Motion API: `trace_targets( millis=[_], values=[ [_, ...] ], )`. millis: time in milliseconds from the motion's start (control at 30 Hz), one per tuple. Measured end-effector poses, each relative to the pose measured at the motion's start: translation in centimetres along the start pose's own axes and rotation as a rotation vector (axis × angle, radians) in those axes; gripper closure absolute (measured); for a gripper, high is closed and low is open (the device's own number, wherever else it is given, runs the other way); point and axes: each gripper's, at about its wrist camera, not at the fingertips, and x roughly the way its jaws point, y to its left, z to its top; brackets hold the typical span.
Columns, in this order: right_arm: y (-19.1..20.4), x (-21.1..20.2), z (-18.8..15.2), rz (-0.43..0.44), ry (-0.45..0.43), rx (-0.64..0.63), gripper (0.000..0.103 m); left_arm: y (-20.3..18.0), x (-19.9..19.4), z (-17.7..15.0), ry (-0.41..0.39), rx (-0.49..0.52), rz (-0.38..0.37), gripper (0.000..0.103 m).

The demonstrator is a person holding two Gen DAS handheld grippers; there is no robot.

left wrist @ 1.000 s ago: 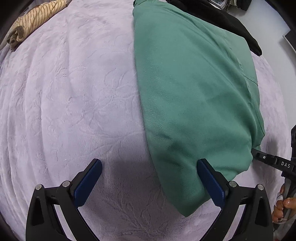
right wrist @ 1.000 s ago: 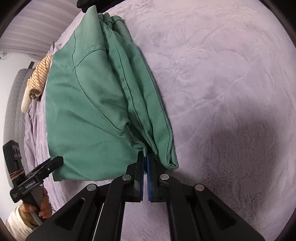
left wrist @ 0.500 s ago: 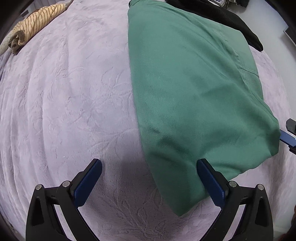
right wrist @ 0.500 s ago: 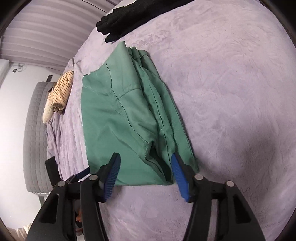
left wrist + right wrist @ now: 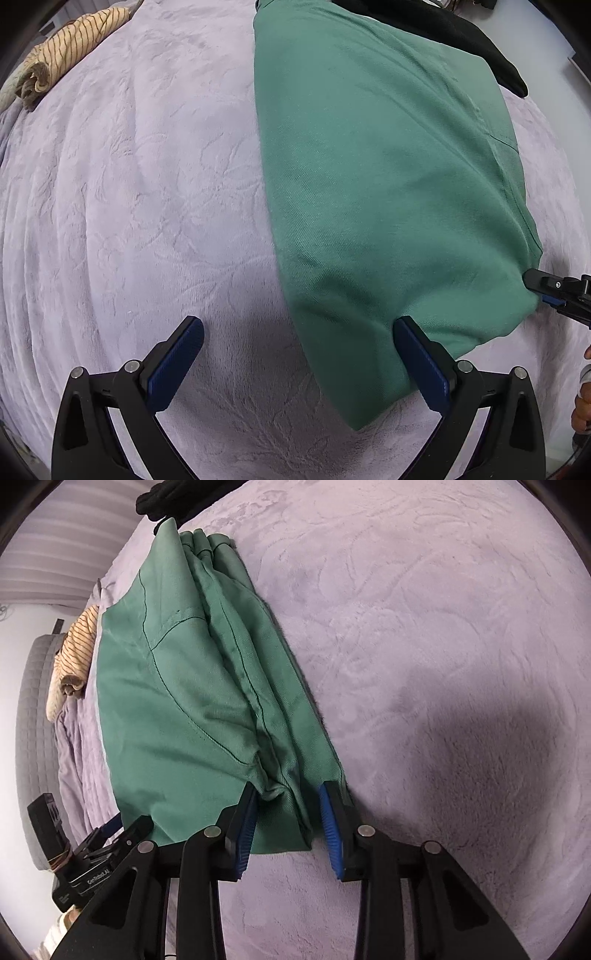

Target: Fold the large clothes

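A green garment lies folded on the lilac plush bedspread; it also shows in the right wrist view with its stacked folded edges on the right. My left gripper is open over the garment's near left corner, its right finger against the cloth. My right gripper is open with its jaws astride the bunched near corner of the garment. The right gripper's tip shows at the garment's right edge in the left wrist view.
A rolled tan striped garment lies at the far left of the bed, also in the right wrist view. A black garment lies behind the green one. A grey headboard stands at the left.
My right gripper opened and let go of the garment's corner, drew back, then came in close again with its jaws around that corner. The left gripper stayed open.
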Motion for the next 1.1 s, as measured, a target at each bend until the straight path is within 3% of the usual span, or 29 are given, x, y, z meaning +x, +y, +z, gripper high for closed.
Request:
trace_targets(
  millis=[233, 367, 533, 600, 700, 800, 933, 1100],
  values=[
    [-0.8, -1.5, -0.3, 0.011, 0.012, 0.015, 0.063, 0.1, 0.1, 0.8, 0.001, 0.017, 0.007, 0.0],
    [-1.3, -2.8, -0.2, 0.023, -0.009, 0.031, 0.051, -0.3, 0.1, 1.1, 0.001, 0.026, 0.015, 0.0],
    [-1.4, -4.3, 0.2, 0.068, -0.038, 0.027, 0.049, -0.7, 0.3, 1.5, 0.006, 0.03, 0.016, 0.0],
    [-1.1, -4.7, 0.4, 0.08, -0.043, 0.017, 0.043, -0.7, 0.4, 1.6, 0.013, 0.024, 0.008, 0.0],
    [-0.7, -4.9, 0.9, 0.098, -0.049, -0.008, 0.036, -0.1, 0.6, 2.1, 0.039, -0.003, -0.034, 0.0],
    [-0.1, -4.9, 1.8, 0.117, -0.056, -0.034, 0.025, 1.5, 0.1, 2.9, 0.047, -0.048, -0.128, 0.0],
    [0.1, -4.7, 3.3, 0.148, -0.065, -0.063, 0.024, 3.2, -1.2, 4.9, -0.009, -0.099, -0.22, 0.0],
    [0.2, -3.2, 6.1, 0.208, -0.044, -0.074, 0.022, 3.8, -0.1, 7.4, -0.007, -0.099, -0.251, 0.0]
  ],
)
